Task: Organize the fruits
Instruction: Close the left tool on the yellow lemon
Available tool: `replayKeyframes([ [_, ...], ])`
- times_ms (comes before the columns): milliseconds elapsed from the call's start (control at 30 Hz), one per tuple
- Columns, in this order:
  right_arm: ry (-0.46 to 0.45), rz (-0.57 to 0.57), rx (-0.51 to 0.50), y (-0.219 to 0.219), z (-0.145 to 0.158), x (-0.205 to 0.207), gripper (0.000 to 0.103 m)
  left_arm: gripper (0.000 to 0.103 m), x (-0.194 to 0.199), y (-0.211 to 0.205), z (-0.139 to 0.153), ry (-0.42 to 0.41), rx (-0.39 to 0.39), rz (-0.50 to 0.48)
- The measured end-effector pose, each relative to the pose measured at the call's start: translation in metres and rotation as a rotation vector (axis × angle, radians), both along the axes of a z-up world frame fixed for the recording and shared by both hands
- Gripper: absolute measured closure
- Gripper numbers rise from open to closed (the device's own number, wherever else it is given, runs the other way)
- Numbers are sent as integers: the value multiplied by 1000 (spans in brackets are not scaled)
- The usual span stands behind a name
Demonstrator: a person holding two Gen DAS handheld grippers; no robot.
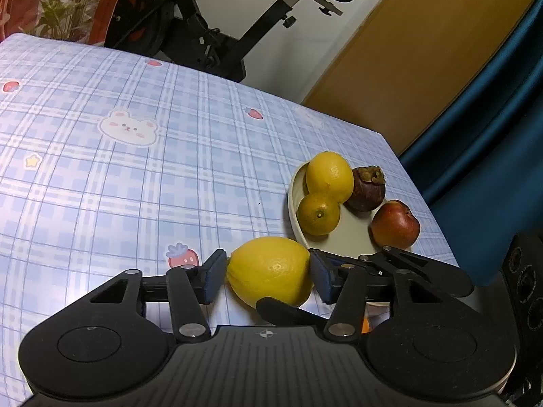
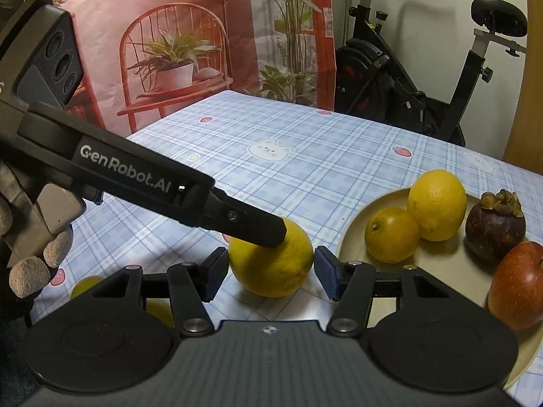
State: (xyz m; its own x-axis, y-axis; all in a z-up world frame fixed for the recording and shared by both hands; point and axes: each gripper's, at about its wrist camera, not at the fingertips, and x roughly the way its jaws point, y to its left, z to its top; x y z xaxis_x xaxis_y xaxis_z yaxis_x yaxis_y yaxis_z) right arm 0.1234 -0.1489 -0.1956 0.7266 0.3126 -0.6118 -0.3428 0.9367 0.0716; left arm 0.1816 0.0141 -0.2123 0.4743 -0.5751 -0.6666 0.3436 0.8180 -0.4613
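Observation:
A yellow lemon (image 1: 269, 271) lies on the checked tablecloth beside a cream plate (image 1: 342, 237). Both grippers stand around it. My left gripper (image 1: 268, 276) has its blue pads at the lemon's two ends, touching or nearly so. In the right wrist view the same lemon (image 2: 271, 264) sits between my right gripper's (image 2: 271, 273) pads with small gaps, and the left gripper's finger (image 2: 251, 225) rests on top of it. The plate (image 2: 356, 234) holds a second lemon (image 2: 436, 203), an orange (image 2: 390, 235), a mangosteen (image 2: 493, 227) and a red apple (image 2: 517, 285).
Small yellow-green fruits (image 2: 85, 286) lie at the near left, partly hidden by my right gripper. The table's right edge (image 1: 417, 183) runs close behind the plate. An exercise bike (image 1: 210, 34) and a printed backdrop (image 2: 203, 44) stand beyond the table's far edge.

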Motion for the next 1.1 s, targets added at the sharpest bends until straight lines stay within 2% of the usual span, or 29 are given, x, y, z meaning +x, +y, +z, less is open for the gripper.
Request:
replayKeyframes([
  [100,2,-6,1,0,-1,-2,45,37,2,2,-5,21,-21,2],
  [200,3,-11,6,-2,-2,-2,44,37,4,2,-10,40,-49,8],
  [433,1,-14,0,-2,-2,-3,44,39,4,-2,-15,56,-60,-12],
  [667,-2,-24,12,-1,-3,-5,44,40,-2,-6,-12,18,-17,-1],
  [933,-51,-49,55,-10,6,-20,44,42,-15,-9,10,-38,0,-7],
  [1100,-62,-91,88,-26,13,-29,44,53,-20,-23,28,-92,13,-24],
])
